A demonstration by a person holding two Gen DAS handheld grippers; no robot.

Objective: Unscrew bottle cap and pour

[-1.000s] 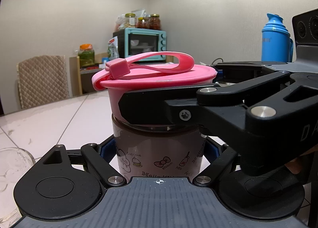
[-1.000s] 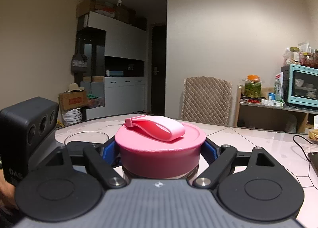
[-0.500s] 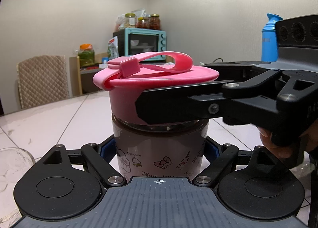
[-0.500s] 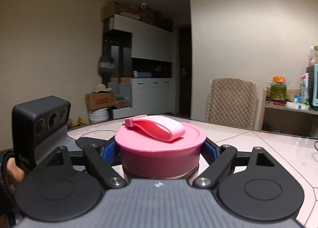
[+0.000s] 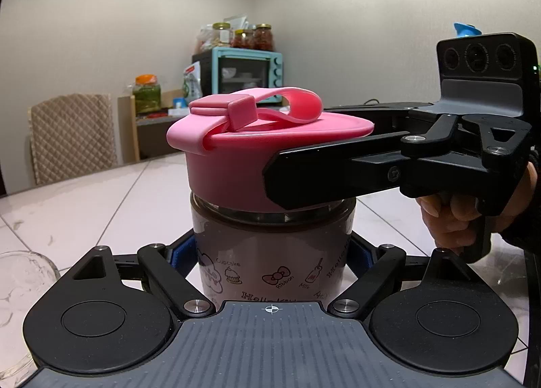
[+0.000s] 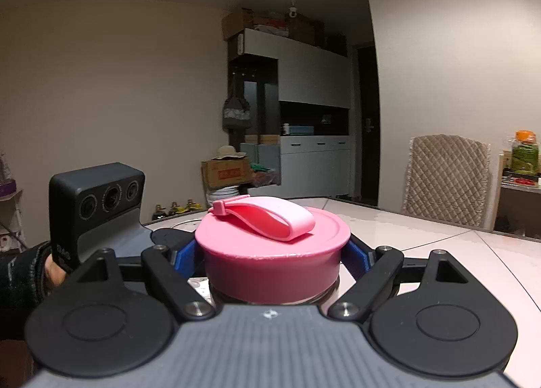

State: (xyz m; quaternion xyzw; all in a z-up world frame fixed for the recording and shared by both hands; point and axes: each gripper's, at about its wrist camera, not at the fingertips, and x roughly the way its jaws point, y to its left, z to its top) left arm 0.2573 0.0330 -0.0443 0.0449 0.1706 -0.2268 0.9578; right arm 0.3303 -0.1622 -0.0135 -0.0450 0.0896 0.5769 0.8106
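Note:
A glass bottle [image 5: 270, 252] with cartoon prints and brownish liquid stands on the white table. It has a wide pink cap [image 5: 243, 164] with a pink strap loop on top. My left gripper [image 5: 270, 249] is shut on the bottle's body. My right gripper [image 6: 272, 254] is shut on the pink cap [image 6: 270, 266], its fingers on both sides of the rim. In the left wrist view the right gripper's black finger [image 5: 338, 175] comes in from the right across the cap.
A clear glass [image 5: 20, 290] stands at the lower left of the bottle. The table [image 5: 84, 205] is white tile-patterned. A chair [image 6: 446, 178] stands at the table's far edge. A teal oven [image 5: 247, 76] and jars sit on a shelf behind.
The right gripper has swung round the bottle with the cap. The strap clasp has turned toward the left wrist camera. The left gripper and bottle have stayed still.

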